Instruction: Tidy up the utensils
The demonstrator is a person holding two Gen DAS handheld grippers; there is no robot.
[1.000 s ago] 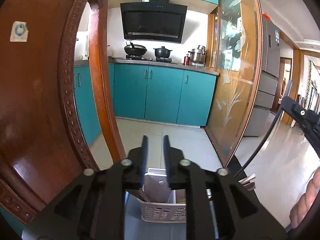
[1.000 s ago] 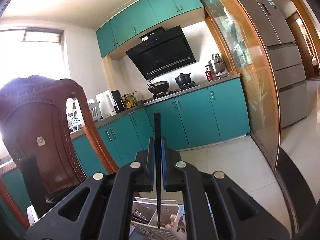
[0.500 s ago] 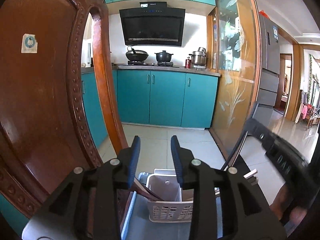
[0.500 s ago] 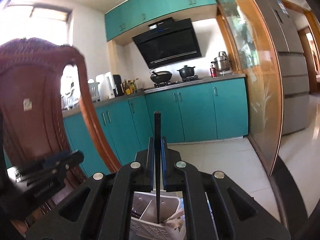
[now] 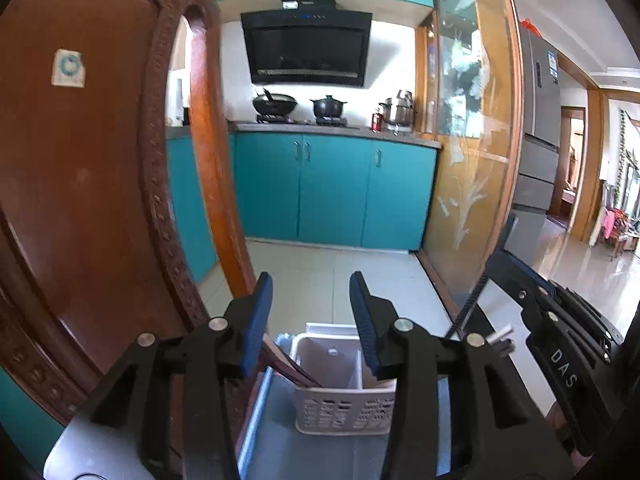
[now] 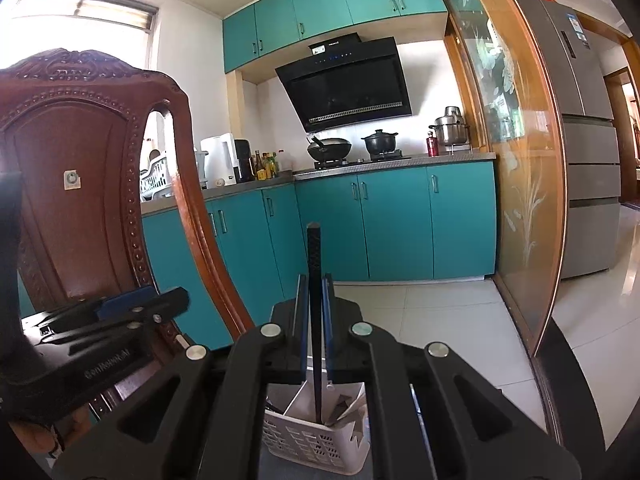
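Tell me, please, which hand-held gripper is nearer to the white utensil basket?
Right. The right hand-held gripper holds a black chopstick dipping into the basket; the left hand-held gripper, opening and empty, sits behind it.

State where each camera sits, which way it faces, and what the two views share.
Left wrist: on the left gripper, jaws opening with nothing between them, facing the white utensil basket and stove; the right gripper shows at right.
Right wrist: on the right gripper, shut on a black chopstick over the basket; left gripper and a hand at left.
Shared: basket, wooden chair, teal cabinets.
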